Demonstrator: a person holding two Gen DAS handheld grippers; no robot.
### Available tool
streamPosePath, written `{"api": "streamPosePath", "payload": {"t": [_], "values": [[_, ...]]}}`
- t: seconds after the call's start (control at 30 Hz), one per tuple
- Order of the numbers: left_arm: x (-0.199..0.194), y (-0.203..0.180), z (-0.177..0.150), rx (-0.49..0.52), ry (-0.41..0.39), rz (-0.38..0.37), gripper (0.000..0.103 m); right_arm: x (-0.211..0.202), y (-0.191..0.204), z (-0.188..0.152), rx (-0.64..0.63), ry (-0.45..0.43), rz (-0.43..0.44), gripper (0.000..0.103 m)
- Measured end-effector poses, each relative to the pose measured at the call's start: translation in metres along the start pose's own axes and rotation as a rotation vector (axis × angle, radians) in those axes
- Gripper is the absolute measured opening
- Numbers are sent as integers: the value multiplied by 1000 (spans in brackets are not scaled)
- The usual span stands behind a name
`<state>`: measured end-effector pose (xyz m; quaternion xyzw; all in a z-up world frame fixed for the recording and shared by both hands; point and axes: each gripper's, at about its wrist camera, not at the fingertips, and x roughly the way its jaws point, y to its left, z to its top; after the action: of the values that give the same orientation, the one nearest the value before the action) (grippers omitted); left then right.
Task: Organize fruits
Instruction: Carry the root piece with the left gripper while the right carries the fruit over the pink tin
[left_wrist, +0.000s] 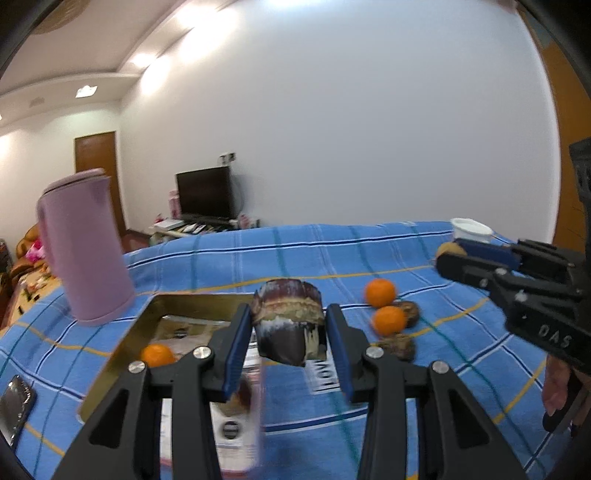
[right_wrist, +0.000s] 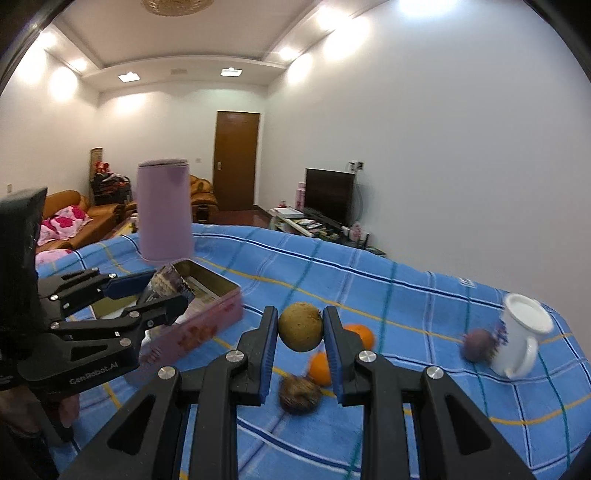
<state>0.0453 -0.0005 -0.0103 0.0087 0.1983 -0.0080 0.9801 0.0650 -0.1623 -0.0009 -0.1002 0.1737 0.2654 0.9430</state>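
Note:
My left gripper is shut on a dark purple-brown fruit piece and holds it above the near right edge of the gold tin tray. One orange lies in the tray. My right gripper is shut on a round brownish-yellow fruit and holds it above the blue checked cloth. Two oranges and dark brown fruits lie on the cloth. The right gripper shows at the right of the left wrist view; the left gripper shows at the left of the right wrist view.
A pink kettle stands behind the tray. A white mug stands at the far right with a purple fruit beside it. A phone lies at the cloth's left edge. Printed boxes lie under my left gripper.

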Motion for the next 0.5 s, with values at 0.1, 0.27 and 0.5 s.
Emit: {"api": "streamPosePath", "payload": {"t": [0.1, 0.27, 0.5], "values": [[0, 20, 1, -27, 10, 31, 42, 9, 16, 10, -28, 1, 26, 26], [4, 47, -1, -58, 36, 74, 42, 30, 41, 21, -59, 18, 75, 26], [8, 83, -8, -111, 72, 122, 42, 60, 74, 29, -89, 45, 138, 26]]}}
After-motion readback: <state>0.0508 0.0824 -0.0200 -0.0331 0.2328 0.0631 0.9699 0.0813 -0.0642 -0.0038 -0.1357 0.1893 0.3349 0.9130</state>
